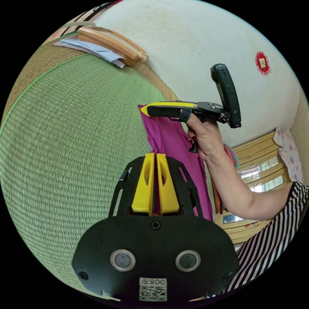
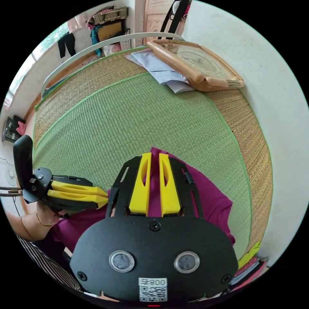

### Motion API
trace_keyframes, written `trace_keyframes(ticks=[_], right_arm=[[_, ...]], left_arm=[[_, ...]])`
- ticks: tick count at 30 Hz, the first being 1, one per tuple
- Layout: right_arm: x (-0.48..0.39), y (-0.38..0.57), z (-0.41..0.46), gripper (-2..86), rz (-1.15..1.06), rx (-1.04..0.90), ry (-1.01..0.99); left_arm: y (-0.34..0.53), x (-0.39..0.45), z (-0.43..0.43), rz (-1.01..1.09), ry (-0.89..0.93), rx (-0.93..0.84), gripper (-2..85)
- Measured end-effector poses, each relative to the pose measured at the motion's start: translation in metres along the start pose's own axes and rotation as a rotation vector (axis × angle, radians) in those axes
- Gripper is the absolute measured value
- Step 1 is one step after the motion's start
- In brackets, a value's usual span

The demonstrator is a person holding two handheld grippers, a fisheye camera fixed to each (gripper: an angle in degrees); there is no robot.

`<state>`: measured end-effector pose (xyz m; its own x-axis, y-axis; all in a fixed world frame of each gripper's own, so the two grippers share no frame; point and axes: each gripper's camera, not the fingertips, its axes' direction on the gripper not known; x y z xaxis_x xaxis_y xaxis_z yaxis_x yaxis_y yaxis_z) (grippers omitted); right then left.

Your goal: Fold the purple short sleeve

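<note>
the purple short sleeve shirt [image 1: 172, 141], soft knit fabric, is up in the air over the mat right now, pinched at two spots along its top edge and hanging down between them. the left gripper [image 1: 155, 156] has its yellow jaws pressed together on a bunch of the cloth, and the right gripper [image 1: 145, 110], coming in from the side in the left gripper view, looks clamped on the other corner. in the right gripper view the right gripper [image 2: 154, 156] has purple fabric between its jaws too, with the left gripper [image 2: 104, 196] just beside it. i think both jaws press on cloth there, but the fisheye makes the tips hard to read.

so my read is this is the lift-and-spread step, before any actual fold. next move probably calls for pulling the two grippers apart so the top edge goes taut, then lowering the shirt flat onto the green woven straw mat [image 2: 145, 122].

room-wise it's good: lots of bare mat ahead. things to watch are the wooden framed picture [image 2: 196, 67] lying on some loose white papers [image 2: 161, 70] at the far end of the mat, the white wall [image 2: 273, 96] running close along one side, and the mat's tan border [image 2: 254, 141] near it. lay the shirt mid-mat, well apart from those.
</note>
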<state>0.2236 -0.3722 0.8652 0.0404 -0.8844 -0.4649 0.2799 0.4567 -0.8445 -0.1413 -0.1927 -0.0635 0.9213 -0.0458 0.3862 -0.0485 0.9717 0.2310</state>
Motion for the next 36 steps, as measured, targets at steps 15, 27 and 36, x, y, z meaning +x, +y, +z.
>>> trace_keyframes(ticks=[15,27,36], right_arm=[[0.036,-0.031,0.024,1.0,-0.007,0.001,-0.049],[0.169,0.056,0.003,0.5,0.276,0.189,-0.397],[0.222,0.098,0.044,0.4,0.425,0.130,-0.519]], left_arm=[[0.008,0.021,-0.070,0.056,0.005,0.037,0.8],[0.018,0.070,-0.068,0.291,0.057,-0.068,0.8],[0.026,0.096,-0.039,0.373,-0.055,-0.253,1.2]])
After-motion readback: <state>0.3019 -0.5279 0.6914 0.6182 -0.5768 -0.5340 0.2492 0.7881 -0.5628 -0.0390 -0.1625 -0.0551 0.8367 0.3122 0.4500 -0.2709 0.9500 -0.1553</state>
